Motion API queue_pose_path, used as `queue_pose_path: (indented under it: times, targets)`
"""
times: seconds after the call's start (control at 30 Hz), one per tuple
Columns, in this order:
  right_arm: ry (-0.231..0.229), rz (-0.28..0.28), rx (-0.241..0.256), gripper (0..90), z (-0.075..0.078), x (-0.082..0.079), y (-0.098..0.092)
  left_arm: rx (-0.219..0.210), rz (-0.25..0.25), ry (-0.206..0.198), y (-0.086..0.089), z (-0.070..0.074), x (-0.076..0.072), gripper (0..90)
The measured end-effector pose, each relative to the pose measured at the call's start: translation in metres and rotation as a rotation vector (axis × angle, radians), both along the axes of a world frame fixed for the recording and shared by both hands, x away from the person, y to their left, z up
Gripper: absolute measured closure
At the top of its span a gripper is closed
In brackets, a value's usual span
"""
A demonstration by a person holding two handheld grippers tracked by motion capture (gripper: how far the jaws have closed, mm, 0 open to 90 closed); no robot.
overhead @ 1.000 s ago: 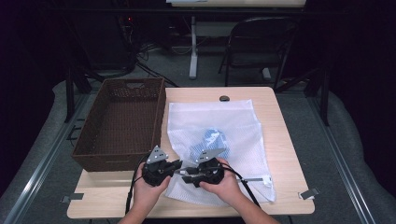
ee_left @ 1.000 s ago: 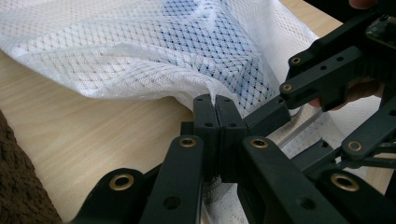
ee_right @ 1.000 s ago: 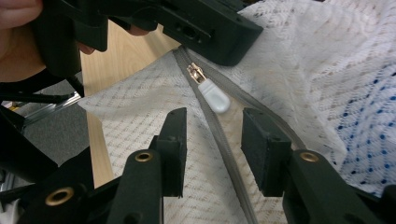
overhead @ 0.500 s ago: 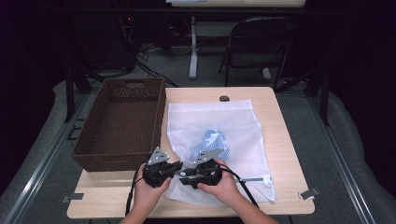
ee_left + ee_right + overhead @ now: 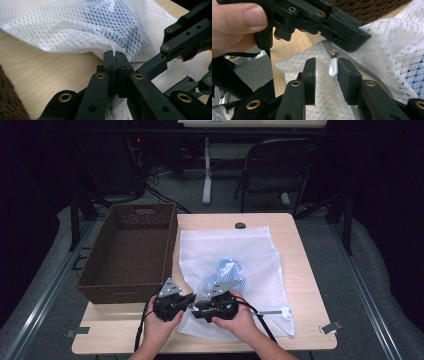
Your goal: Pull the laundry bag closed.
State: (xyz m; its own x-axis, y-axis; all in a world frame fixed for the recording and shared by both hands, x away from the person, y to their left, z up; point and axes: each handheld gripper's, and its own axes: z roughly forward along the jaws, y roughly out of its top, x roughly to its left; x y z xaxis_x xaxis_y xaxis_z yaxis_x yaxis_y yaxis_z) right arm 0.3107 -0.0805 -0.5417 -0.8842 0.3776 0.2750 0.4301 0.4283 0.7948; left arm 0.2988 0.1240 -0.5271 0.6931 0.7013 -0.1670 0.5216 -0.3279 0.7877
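Note:
A white mesh laundry bag (image 5: pixel 235 265) lies flat on the table with a blue-dotted cloth (image 5: pixel 227 272) inside it. My left gripper (image 5: pixel 114 56) is shut on the bag's edge by the zipper end, near the front left corner of the bag (image 5: pixel 187 307). My right gripper (image 5: pixel 326 67) stands open, its jaws on either side of the white zipper pull (image 5: pixel 333 68), which hangs from the zipper slider and touches the right jaw. In the high view both grippers meet tip to tip at the bag's near left edge, the right gripper (image 5: pixel 200 307) held from the right.
A brown wicker basket (image 5: pixel 100 270) stands on the left part of the table, close to my left gripper. A small dark round object (image 5: pixel 240 225) lies at the table's far edge. Bare wood (image 5: pixel 310 285) runs along the right of the bag.
Both grippers have stayed at the bag's near left edge with only slight shifts. The bag and basket have not moved.

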Motion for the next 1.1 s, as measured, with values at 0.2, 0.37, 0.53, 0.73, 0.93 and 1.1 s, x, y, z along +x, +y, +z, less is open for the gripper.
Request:
queue_pose_path:
  times: [0.2, 0.37, 0.53, 0.73, 0.93, 1.1]
  targets:
    - [0.01, 0.001, -0.009, 76.4, -0.0022, -0.0001, 0.001, -0.003, -0.003, 0.0, -0.0004, 0.0004, -0.0008, 89.3]
    - [0.031, -0.023, -0.005, 75.9, -0.0032, 0.0018, -0.0001, 0.005, -0.01, -0.002, -0.0014, 0.0, -0.0019, 89.3]
    - [0.072, -0.036, 0.006, 81.6, -0.004, 0.0057, -0.0033, 0.005, -0.009, -0.004, -0.0026, -0.0003, -0.0025, 89.3]
    - [0.079, -0.031, 0.006, 82.4, -0.005, 0.0062, -0.0028, -0.002, -0.008, -0.003, -0.0025, 0.0001, -0.0029, 89.3]
    - [0.084, -0.028, 0.001, 82.9, -0.0071, 0.0064, -0.001, 0.0, -0.013, -0.006, -0.0028, 0.0005, -0.0038, 89.2]
    - [0.077, -0.024, -0.01, 84.0, -0.0078, 0.0057, 0.0004, 0.002, -0.015, -0.008, -0.0029, 0.0005, -0.0038, 89.2]
